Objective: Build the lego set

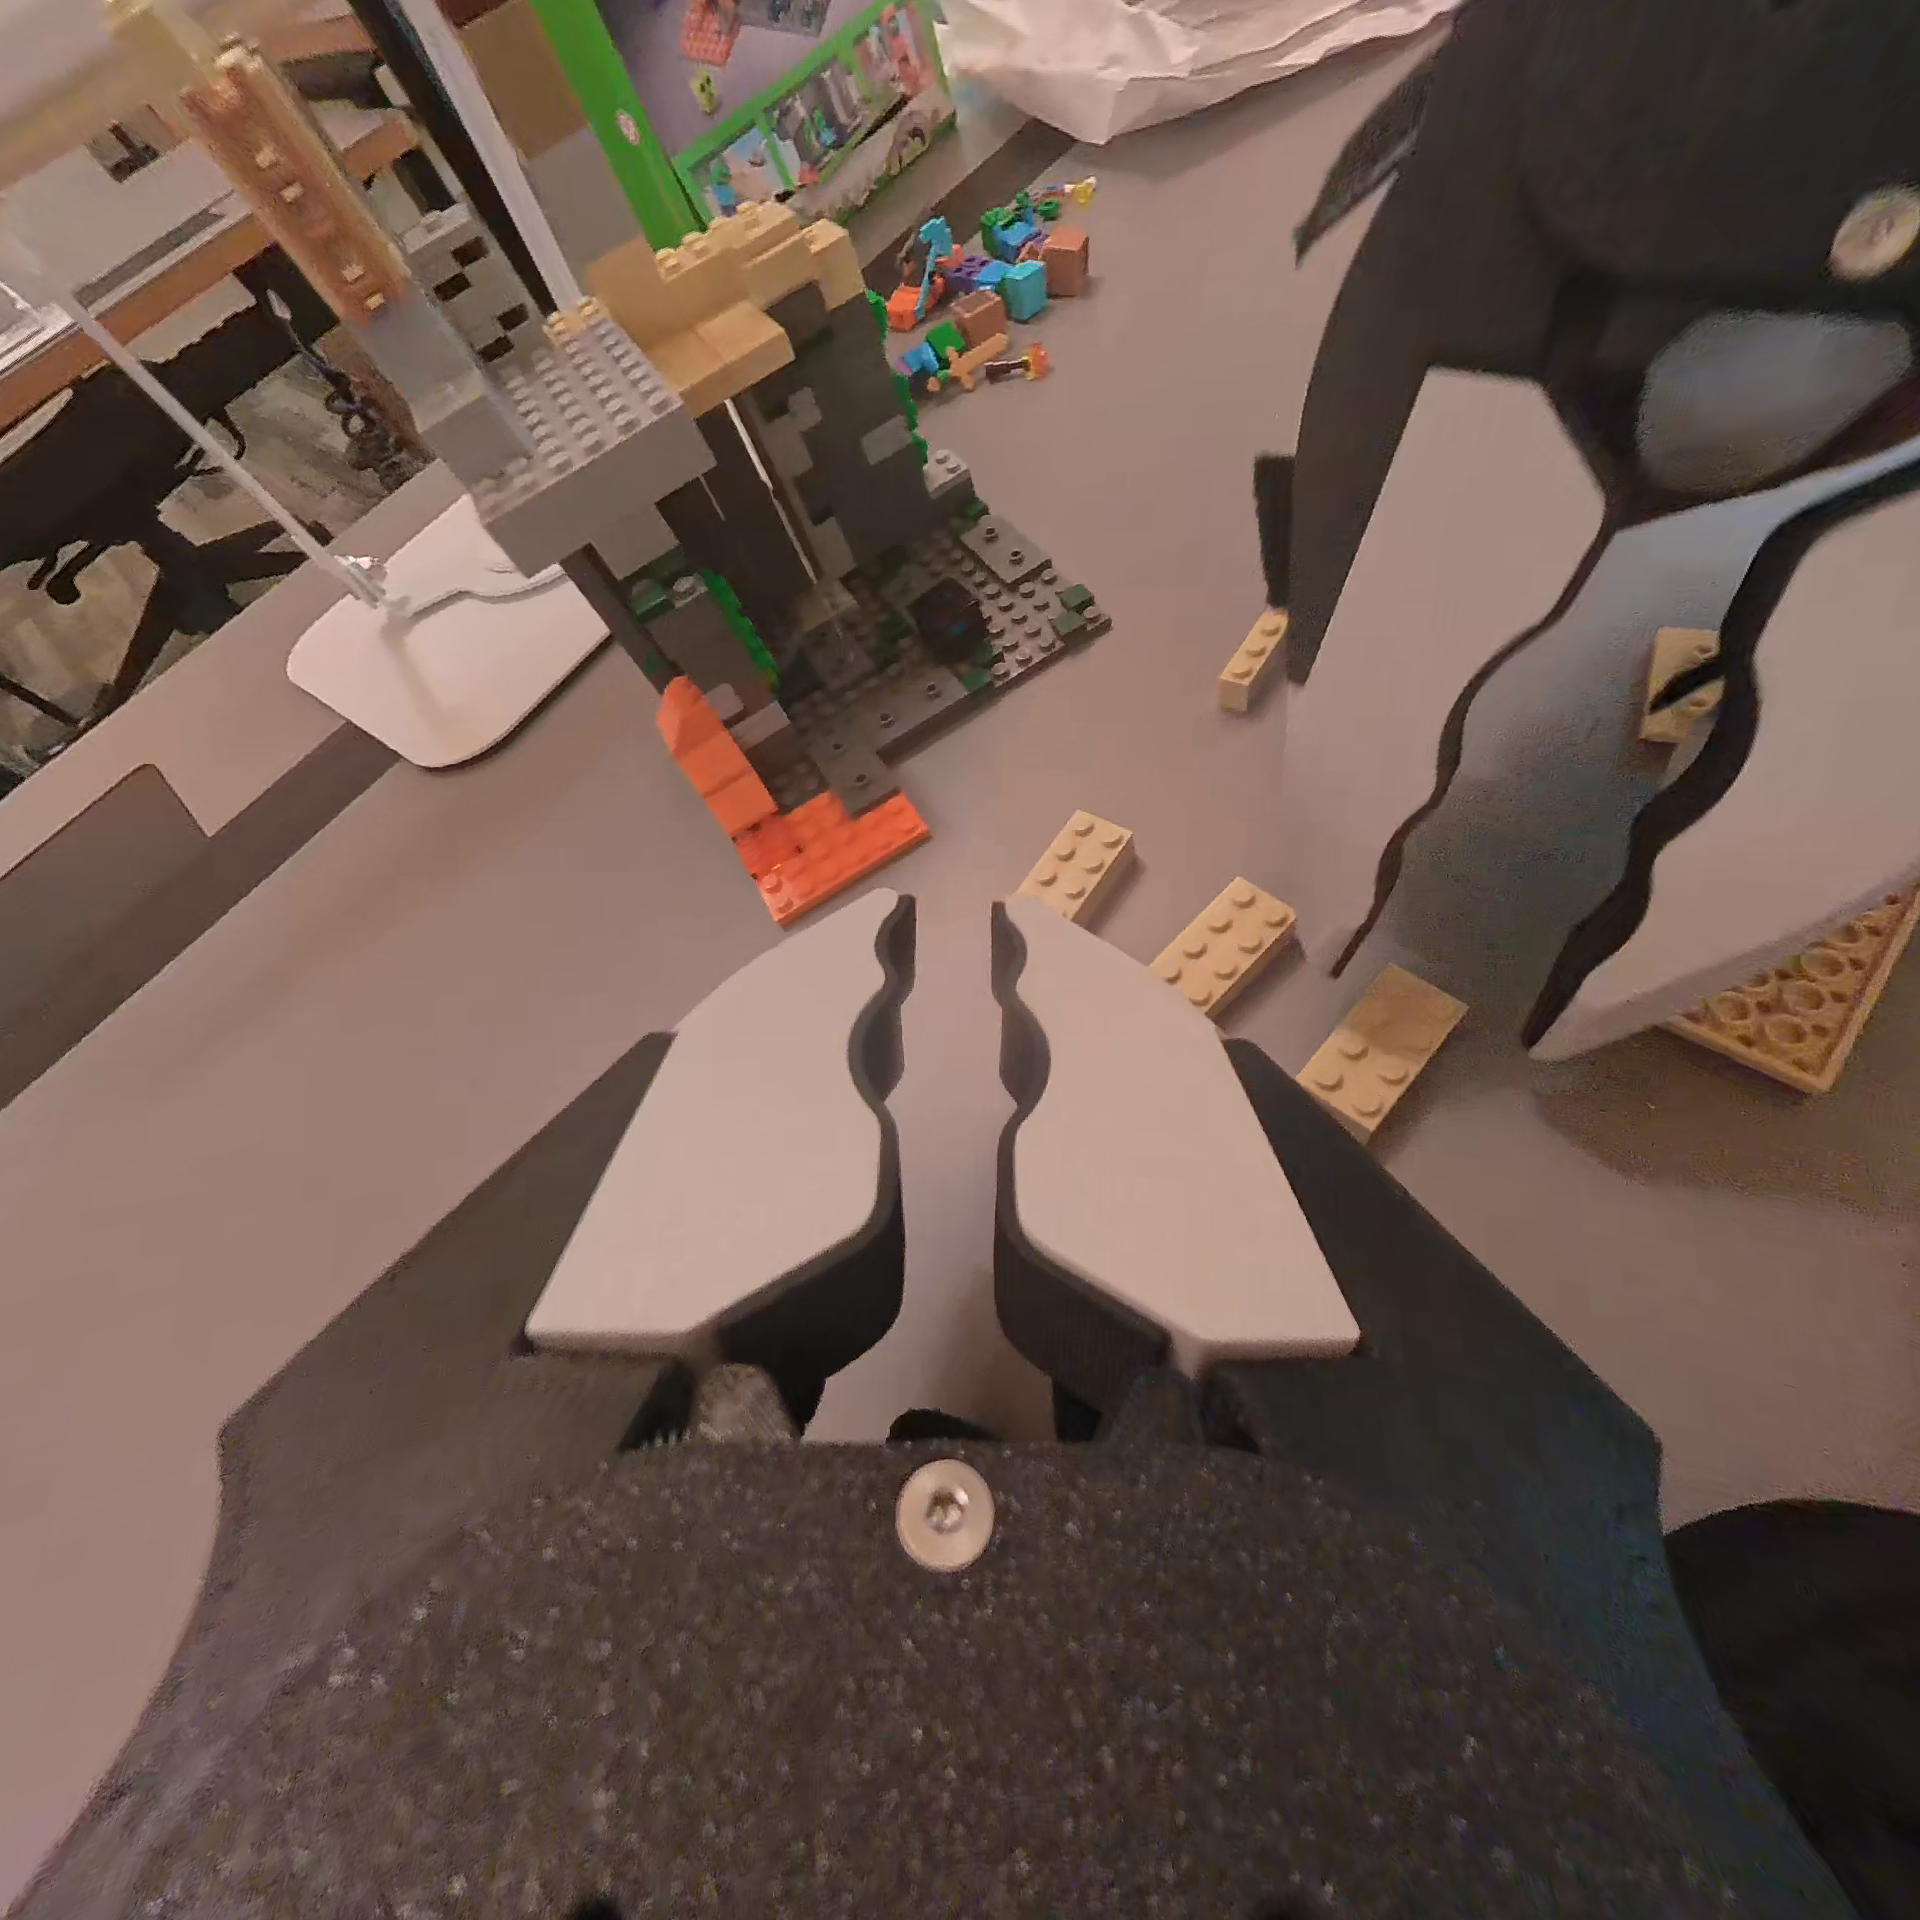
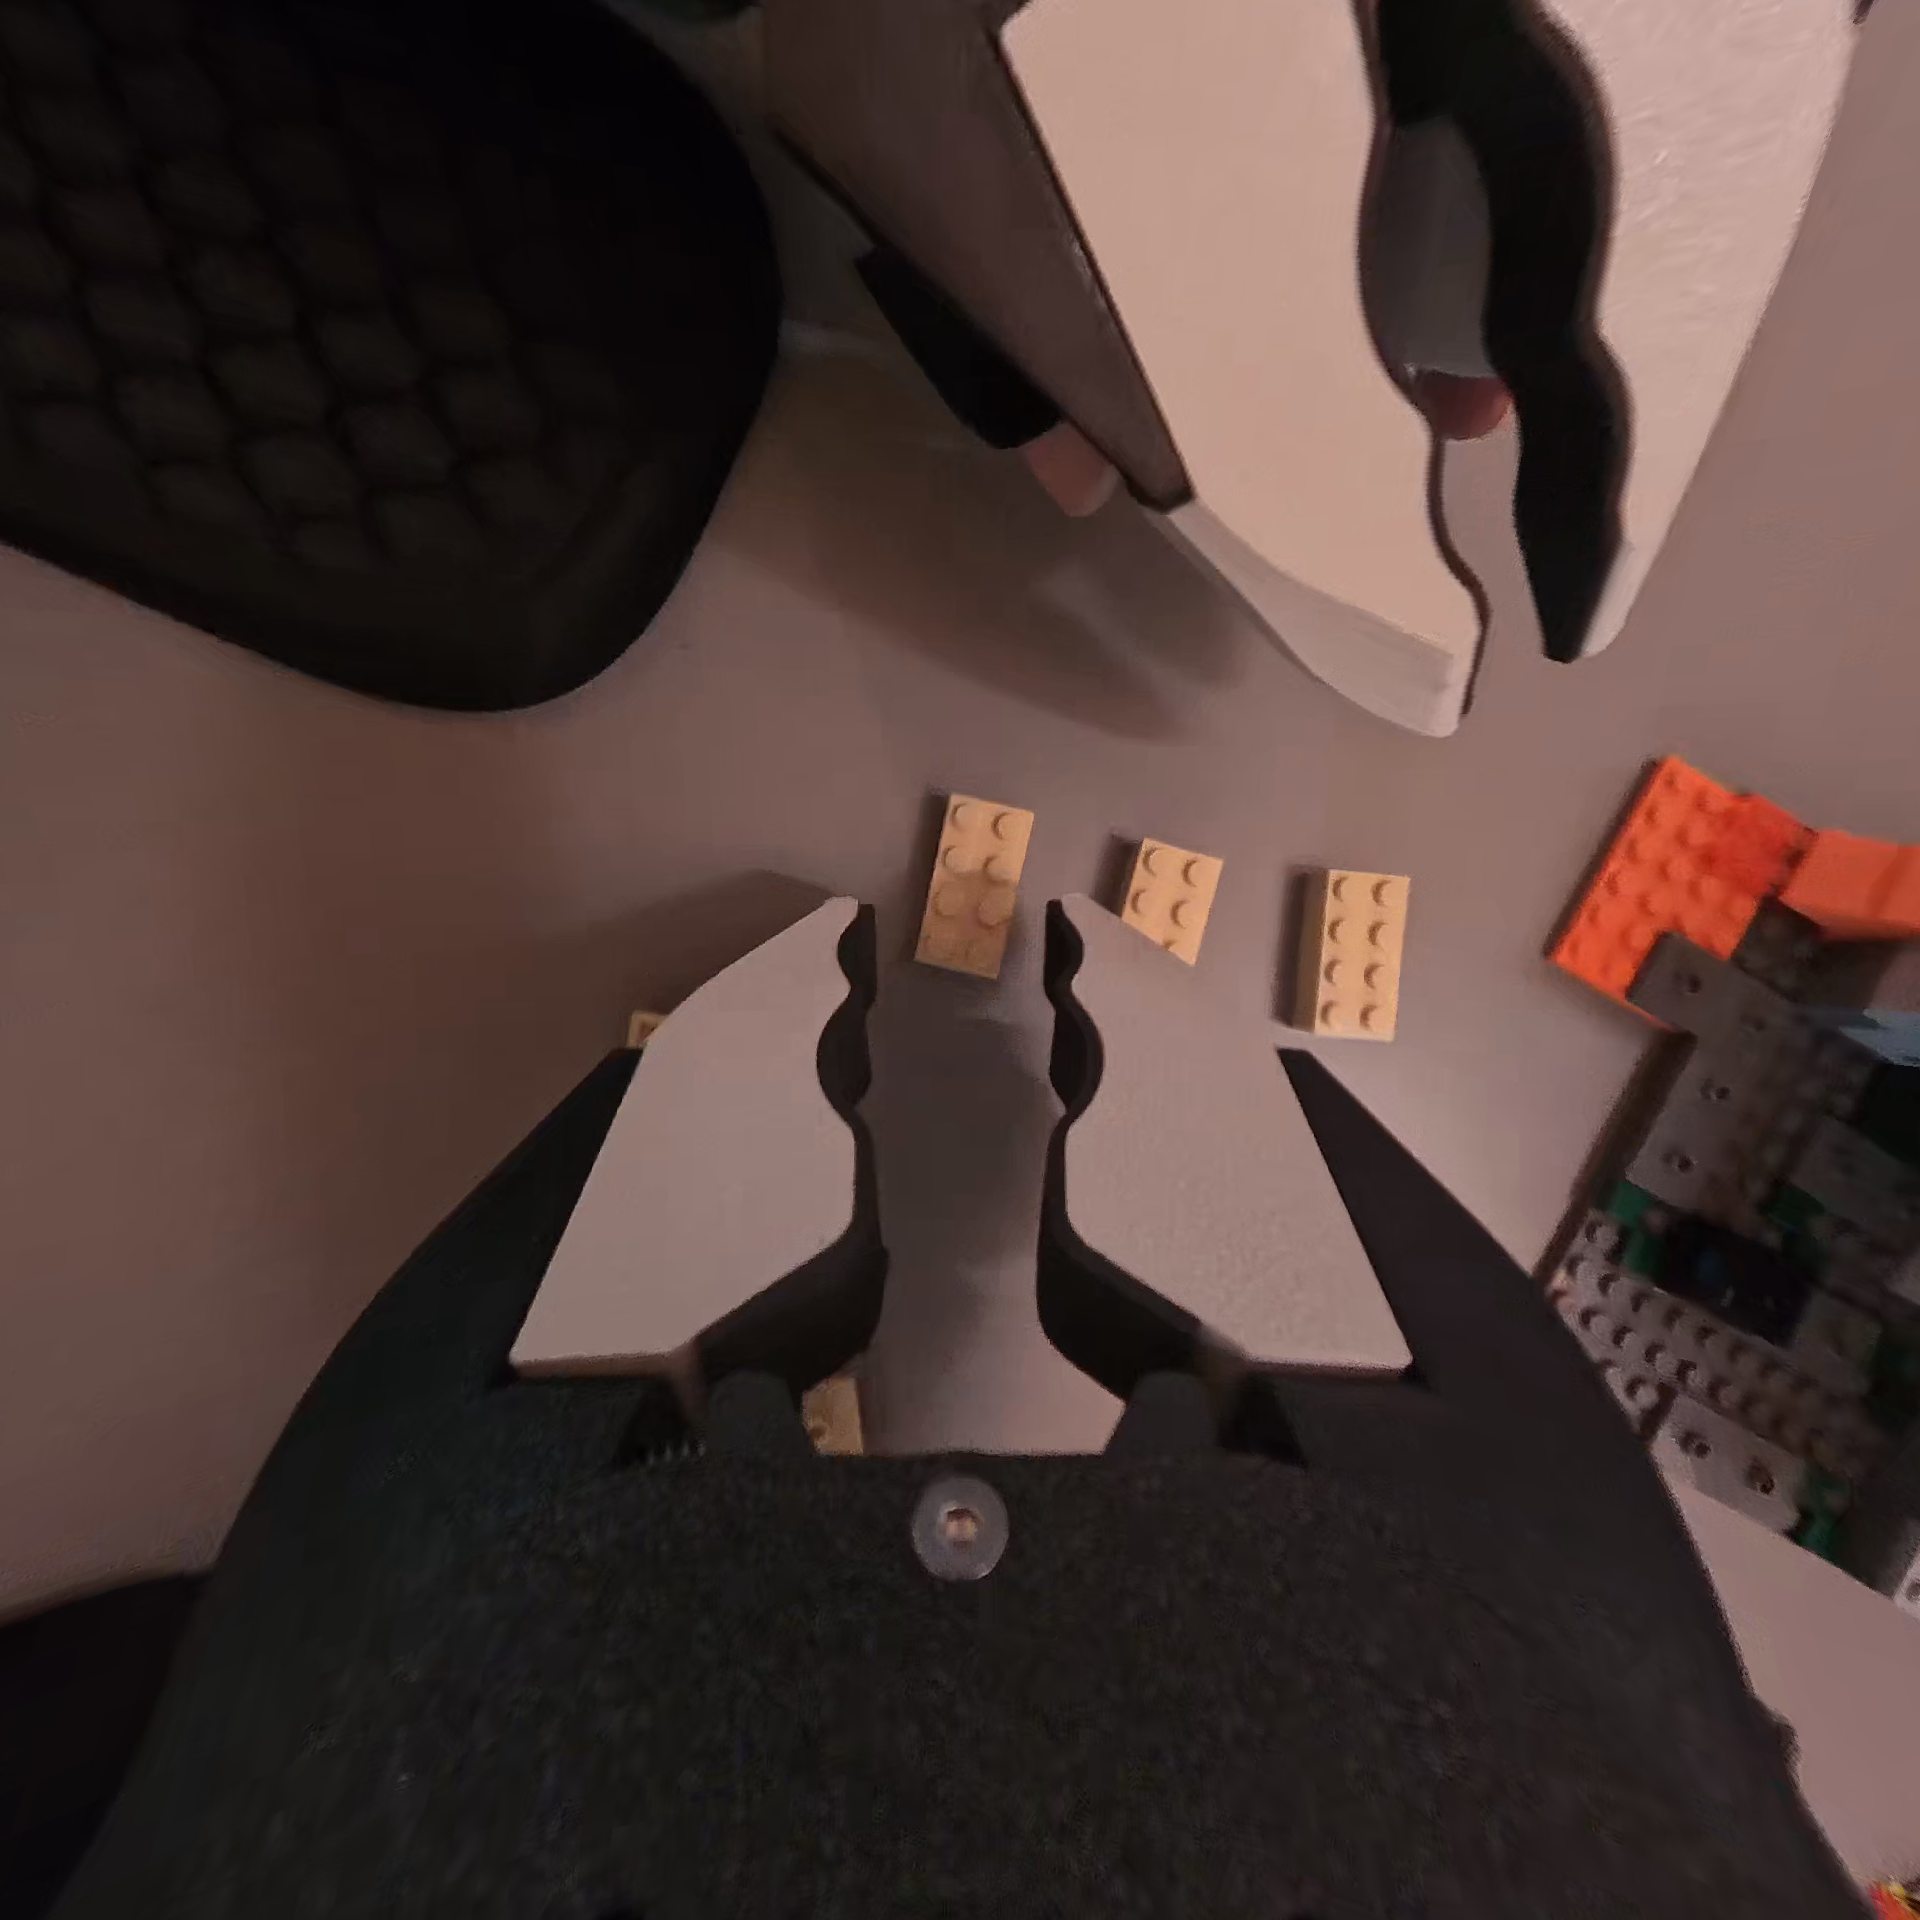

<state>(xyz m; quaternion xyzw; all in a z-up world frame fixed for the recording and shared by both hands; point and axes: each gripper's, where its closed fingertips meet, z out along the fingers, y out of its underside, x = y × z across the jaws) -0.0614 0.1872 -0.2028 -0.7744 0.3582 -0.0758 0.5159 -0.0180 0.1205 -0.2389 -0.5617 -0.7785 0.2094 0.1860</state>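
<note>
The part-built lego tower (image 1: 774, 488), grey and dark with a tan top, stands on a dark baseplate with orange plates (image 1: 831, 847) at its front. My left gripper (image 1: 954, 914) is open by a narrow gap and empty, just before the orange plates. Several loose tan bricks lie to its right, the nearest being one tan brick (image 1: 1081, 862). My right gripper (image 2: 956, 914) is open and empty, its tips either side of the near end of a tan two-by-four brick (image 2: 977, 883). The same gripper hangs above the tan bricks in the left wrist view (image 1: 1439, 1003). The tower base (image 2: 1756, 1195) is at the right.
A white lamp base (image 1: 447, 665) stands left of the tower. The set's box (image 1: 821, 114), a heap of coloured loose pieces (image 1: 997, 281) and white paper (image 1: 1143, 62) lie at the back. A tan wedge plate (image 1: 1808, 997) lies far right. A black mesh chair (image 2: 312, 364) is beyond the table edge. It is some 5 cm from my left tips to the tan brick (image 1: 1081, 862). It turns up in the right wrist view (image 2: 1353, 967) as well.
</note>
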